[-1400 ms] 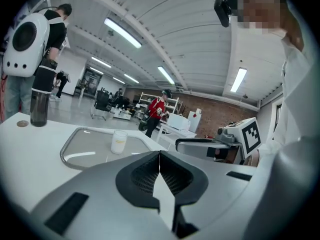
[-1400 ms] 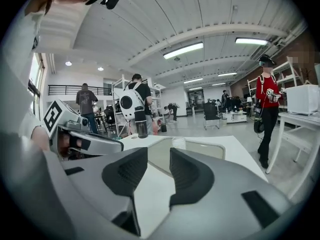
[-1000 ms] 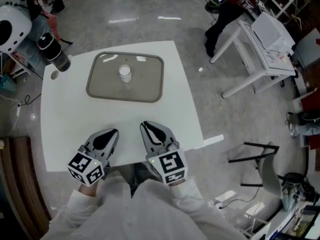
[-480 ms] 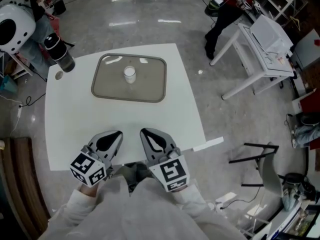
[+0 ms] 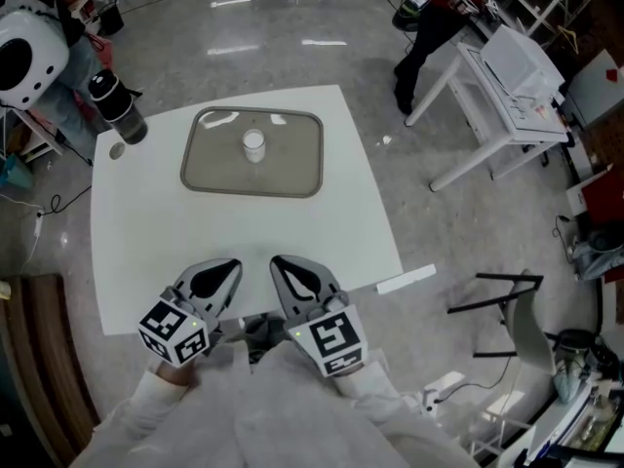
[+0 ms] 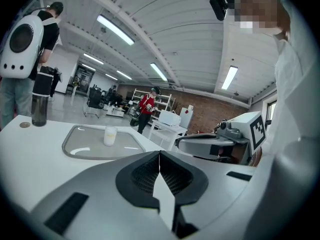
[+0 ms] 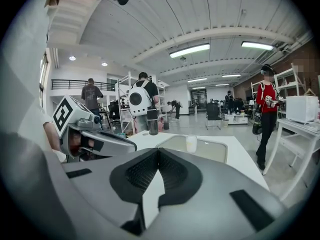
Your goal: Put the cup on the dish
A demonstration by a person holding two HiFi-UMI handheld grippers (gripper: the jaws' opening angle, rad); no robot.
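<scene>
Cup point(image 5: 253, 145): small, pale, cylindrical; stands upright inside the dish, slightly toward its far side, well apart from both grippers.
Left gripper point(image 5: 228, 263): jaws pressed together at the tips, nothing between them; grey smooth shell, black ribbed pads, marker cube at the back; held over the table's near edge.
Right gripper point(image 5: 277, 261): jaws closed tip to tip, nothing pinched; same grey shell and black ribbed pads; just beside the left gripper, both pointing toward the dish.
Table point(image 5: 341, 213): square, matte white top; a bare stretch of it lies between the grippers and the dish.
Dish point(image 5: 200, 177): flat rounded-rectangle tray, grey-beige and glossy, with a low raised rim; sits on the far half of the table.
Bottle point(image 5: 119, 107): dark, cylindrical, upright at the far left corner, clear of the dish.
Small disc point(image 5: 117, 150): round, flat, on the table just beside the bottle.
Floor point(image 5: 292, 27): polished grey, reflecting ceiling lights.
Side table point(image 5: 507, 86): white, angled legs, well to the right.
Person in red point(image 7: 266, 114): standing beyond that side table.
</scene>
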